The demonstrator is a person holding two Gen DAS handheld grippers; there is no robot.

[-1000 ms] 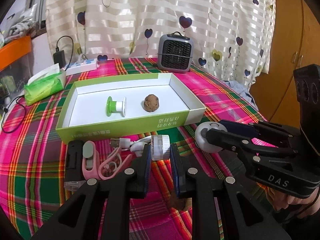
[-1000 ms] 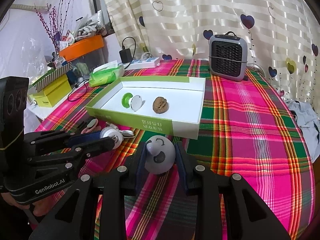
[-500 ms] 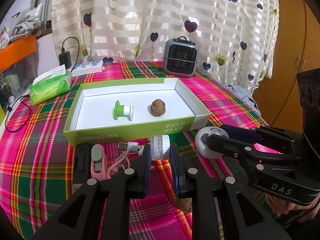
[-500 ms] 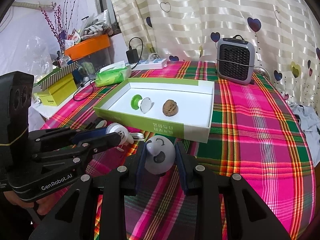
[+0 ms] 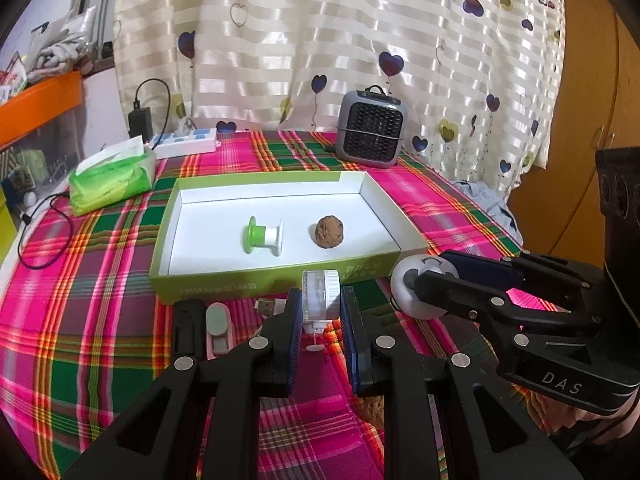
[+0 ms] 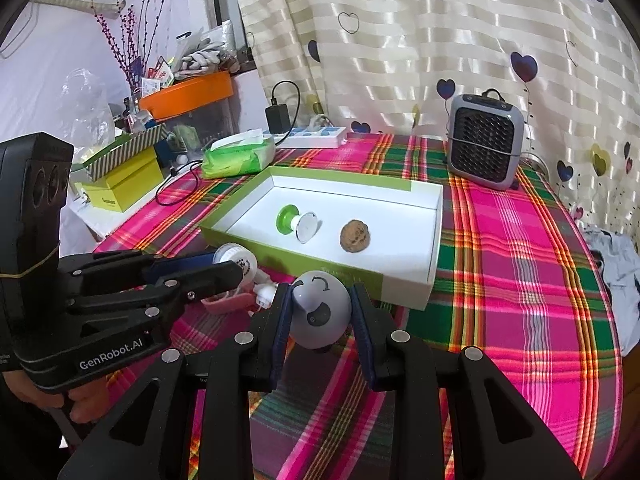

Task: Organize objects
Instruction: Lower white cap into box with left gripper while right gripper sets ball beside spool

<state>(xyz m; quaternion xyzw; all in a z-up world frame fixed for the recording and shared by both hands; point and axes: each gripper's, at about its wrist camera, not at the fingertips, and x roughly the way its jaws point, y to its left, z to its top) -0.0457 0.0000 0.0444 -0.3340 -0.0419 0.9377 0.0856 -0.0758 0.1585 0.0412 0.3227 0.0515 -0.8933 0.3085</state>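
- On the plaid tablecloth (image 5: 100, 288), a shallow green box (image 5: 256, 284) with a white inside sits open, its long side facing the two grippers.
- Inside the box lie a green-and-white spool (image 5: 264, 236) on its side and, just right of it and apart from it, a brown walnut (image 5: 329, 232).
- The left gripper (image 5: 320, 320) is clamped on a small white disc-shaped gadget (image 5: 320, 294), held on edge between the blue pads, just in front of the box's near wall.
- The right gripper (image 6: 320, 320) grips a pale grey ball-shaped object (image 6: 318, 312) with a curved arrow mark on top, also just short of the near wall.
- Below the left gripper, on the cloth, lie a black oblong item (image 5: 186, 328), a pink clip-like item (image 5: 218, 330) and a white cable plug (image 5: 268, 305).
- Behind the box stand a small grey heater (image 5: 370, 134), a green tissue pack (image 5: 112, 178) and a white power strip (image 5: 186, 144), against a heart-print curtain (image 5: 320, 40).
- A hand (image 6: 60, 400) holds the left gripper's handle in the right wrist view.
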